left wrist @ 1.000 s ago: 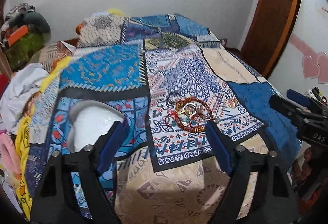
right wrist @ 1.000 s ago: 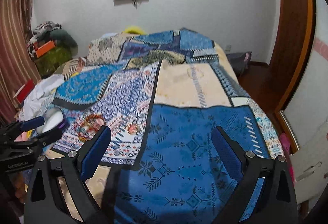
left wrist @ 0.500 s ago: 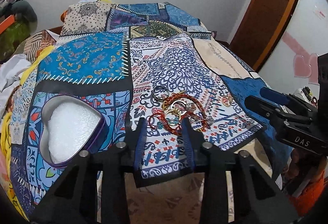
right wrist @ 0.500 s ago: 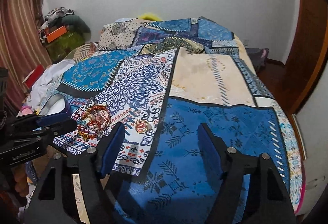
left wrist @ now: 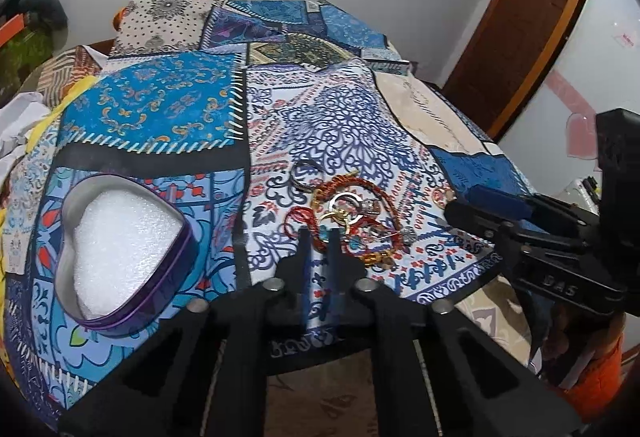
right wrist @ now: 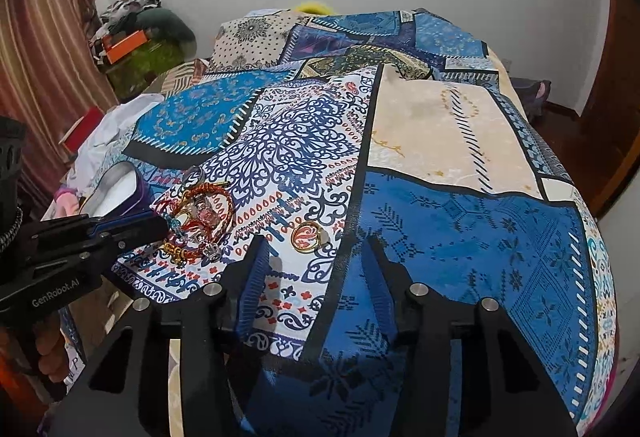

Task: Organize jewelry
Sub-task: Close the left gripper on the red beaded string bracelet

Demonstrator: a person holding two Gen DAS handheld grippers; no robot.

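Both jaw pairs just closing. Left hand-held gripper (left wrist: pixel 319 237) now pinched shut at the near edge of the tangled pile of red-cord bracelets and gold rings (left wrist: pixel 352 221) on the patchwork bedspread (left wrist: pixel 152 109); whether a strand is caught, impossible to tell. Right hand-held gripper (right wrist: pixel 316 257) part-open and empty, lone gold ring (right wrist: pixel 306 236) at twelve o'clock. Heart-shaped tin with white foam (left wrist: pixel 120 249) empty at nine o'clock of the pile. Sorting barely begun, probably.

One heart-shaped tin (left wrist: pixel 120 257); one jewelry heap (left wrist: pixel 352 221); one stray gold ring (right wrist: pixel 306 236); two grippers, left (left wrist: pixel 318 237), right (right wrist: pixel 316 249).
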